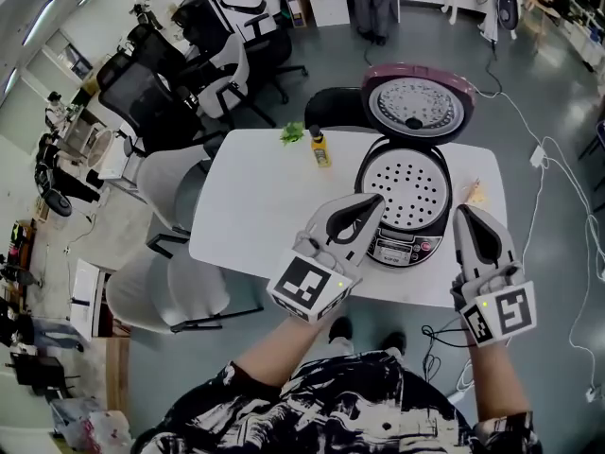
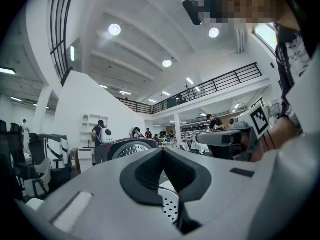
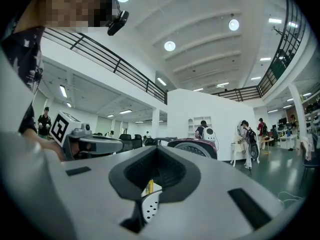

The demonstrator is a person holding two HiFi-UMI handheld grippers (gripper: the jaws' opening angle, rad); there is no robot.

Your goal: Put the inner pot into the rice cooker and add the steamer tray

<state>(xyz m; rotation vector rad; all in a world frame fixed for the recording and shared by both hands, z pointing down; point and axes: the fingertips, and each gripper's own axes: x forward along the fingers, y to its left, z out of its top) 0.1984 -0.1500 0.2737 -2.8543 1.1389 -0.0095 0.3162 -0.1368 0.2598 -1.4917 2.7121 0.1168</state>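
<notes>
Steamer tray (image 1: pixel 405 189): lying flat inside the open cooker (image 1: pixel 402 247), ahead of both grippers.
Left gripper (image 1: pixel 375 200): jaws closed, empty, pointing at the tray's near-left rim; the nearer one.
Right gripper (image 1: pixel 465 212): jaws closed, empty, hovering just beside the cooker's right wall.

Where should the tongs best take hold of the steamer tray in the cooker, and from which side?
The steamer tray lies flat, sunk in the open rice cooker, its sides covered. So probably pinch its near rim, coming from above.
</notes>
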